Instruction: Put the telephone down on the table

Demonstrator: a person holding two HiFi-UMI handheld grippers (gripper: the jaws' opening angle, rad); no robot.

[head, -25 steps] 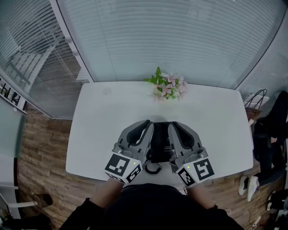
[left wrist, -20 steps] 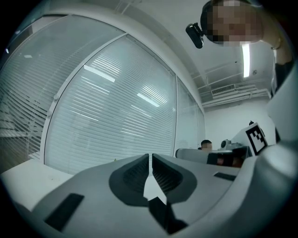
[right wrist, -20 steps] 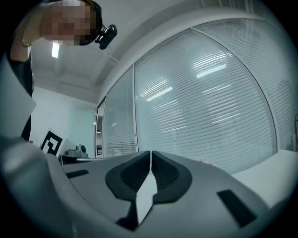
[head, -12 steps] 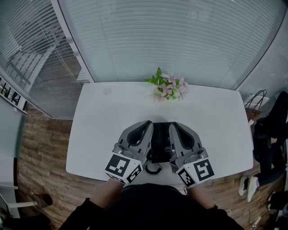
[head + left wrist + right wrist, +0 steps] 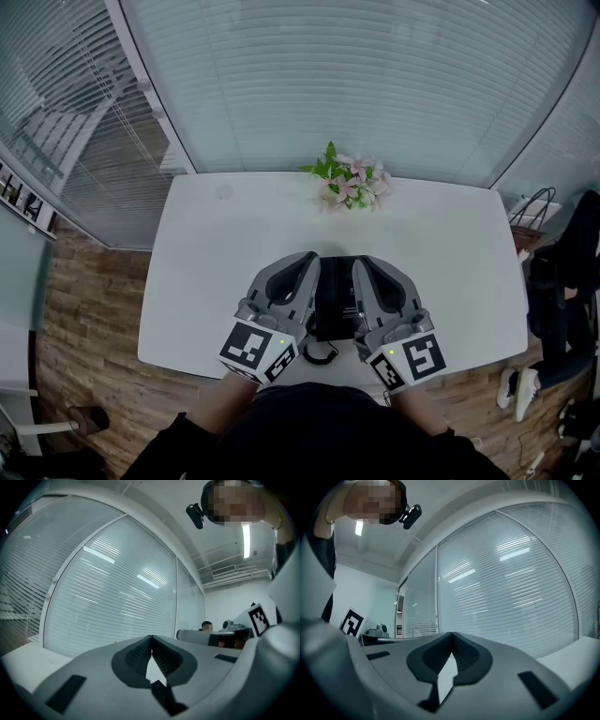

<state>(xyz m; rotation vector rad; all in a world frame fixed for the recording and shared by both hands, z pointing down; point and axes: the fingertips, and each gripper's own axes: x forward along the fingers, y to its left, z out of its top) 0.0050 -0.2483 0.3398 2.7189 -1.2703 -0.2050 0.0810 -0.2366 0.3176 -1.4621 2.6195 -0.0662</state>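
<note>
Black desk telephone [image 5: 336,298] sits at the white tabletop's [image 5: 211,244] near edge, long axis running toward the far edge. It lies between the grey left gripper [image 5: 307,257] and right gripper [image 5: 362,262], equally near both. Both pairs of jaws are together and empty, the left having just closed.

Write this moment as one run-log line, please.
left gripper: shut, empty | right gripper: shut, empty | telephone: on table, between grippers

White table [image 5: 216,253] before blinded windows [image 5: 356,75], wood floor [image 5: 84,309]

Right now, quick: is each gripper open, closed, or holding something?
Left gripper: closed, empty.
Right gripper: closed, empty.
</note>
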